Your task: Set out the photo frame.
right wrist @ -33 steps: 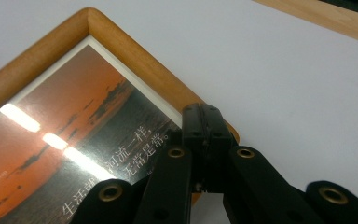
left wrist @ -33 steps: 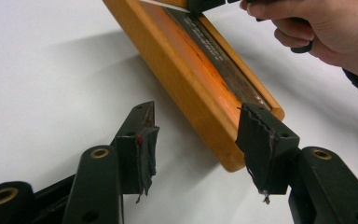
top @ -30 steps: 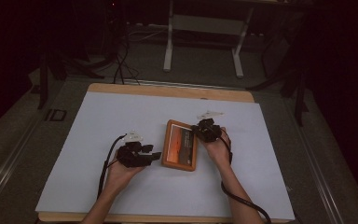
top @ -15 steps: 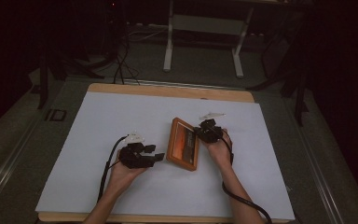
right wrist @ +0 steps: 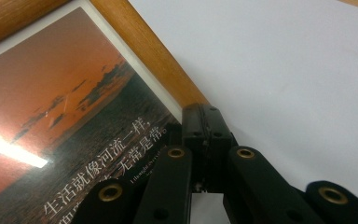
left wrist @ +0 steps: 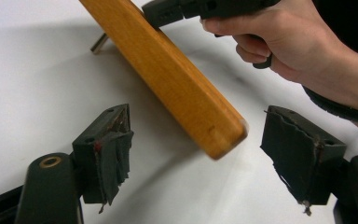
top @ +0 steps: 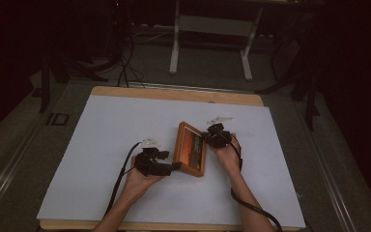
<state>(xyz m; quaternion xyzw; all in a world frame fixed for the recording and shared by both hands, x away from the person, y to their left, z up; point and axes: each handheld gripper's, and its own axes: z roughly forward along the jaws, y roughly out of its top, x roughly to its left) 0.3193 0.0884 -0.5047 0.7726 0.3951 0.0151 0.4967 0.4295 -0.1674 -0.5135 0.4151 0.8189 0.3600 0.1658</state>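
A wooden picture frame (top: pixel 191 149) with an orange sunset photo stands tilted on the white table cover, its right side raised. My right gripper (top: pixel 208 137) is shut on the frame's right edge; in the right gripper view its jaws (right wrist: pixel 208 125) pinch the wooden rim next to the photo (right wrist: pixel 70 116). My left gripper (top: pixel 173 166) is at the frame's near left corner. In the left gripper view it (left wrist: pixel 205 140) stands open, with the frame's wooden edge (left wrist: pixel 168 79) slanting down between its pads (left wrist: pixel 114 140) without touching them. A small metal leg (left wrist: pixel 99 43) shows behind the frame.
The white sheet (top: pixel 101 145) covers a table with a wooden rim (top: pixel 174 93). Cables trail from both grippers toward the near edge. A metal stand (top: pixel 212 29) and loose cables (top: pixel 125 63) are on the dark floor beyond the table.
The frame lay flat a second ago; the right gripper has tipped its right side up. The left gripper has moved right, toward the frame's near corner.
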